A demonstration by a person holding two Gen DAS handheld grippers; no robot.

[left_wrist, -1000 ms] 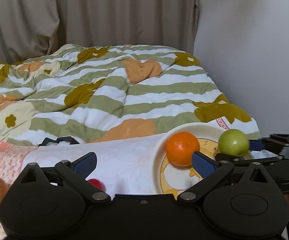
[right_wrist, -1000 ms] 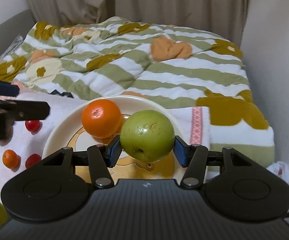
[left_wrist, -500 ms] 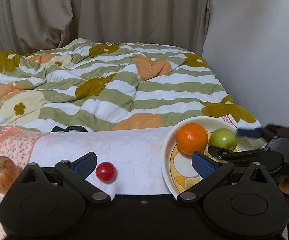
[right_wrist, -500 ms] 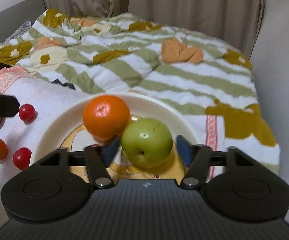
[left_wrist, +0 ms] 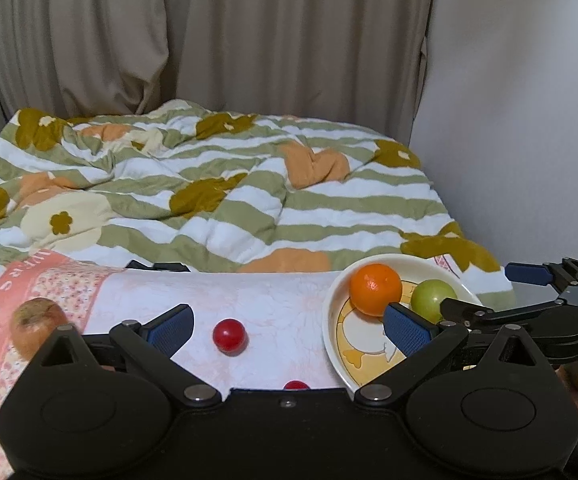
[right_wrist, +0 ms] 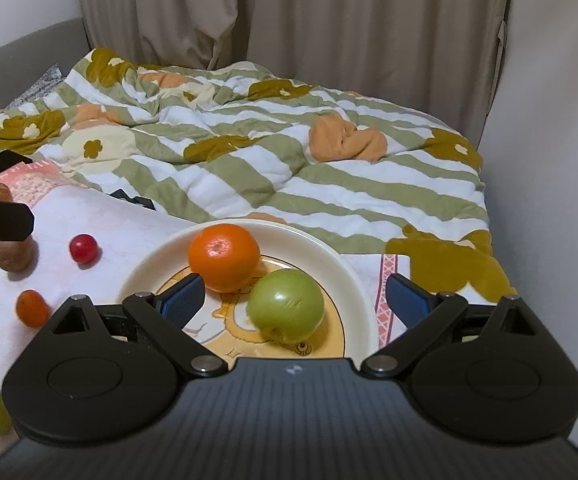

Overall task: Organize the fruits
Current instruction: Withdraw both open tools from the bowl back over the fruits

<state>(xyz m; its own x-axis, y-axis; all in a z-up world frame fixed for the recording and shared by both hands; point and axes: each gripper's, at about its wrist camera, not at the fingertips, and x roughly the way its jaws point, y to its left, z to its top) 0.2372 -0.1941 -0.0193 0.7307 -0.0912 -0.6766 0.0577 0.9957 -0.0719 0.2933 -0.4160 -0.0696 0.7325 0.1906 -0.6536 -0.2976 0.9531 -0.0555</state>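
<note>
— Right wrist view: where is the green apple (right_wrist: 285, 305) seen?

— It is seen resting in the cream plate (right_wrist: 353, 276), touching the orange (right_wrist: 224, 257). The right gripper (right_wrist: 293, 300) is spread wide, its blue pads clear of the fruit on both sides.

— And what is noted beyond the plate?

— A cherry tomato (right_wrist: 84, 249), a small orange fruit (right_wrist: 33, 308) and a brownish fruit (right_wrist: 13, 258) are scattered on the pink-white cloth (right_wrist: 101, 224). The left gripper (left_wrist: 289, 330) is held open, nothing pinched, a cherry tomato lying on the cloth between its fingers. A striped quilt (right_wrist: 273, 160) is spread behind.
</note>
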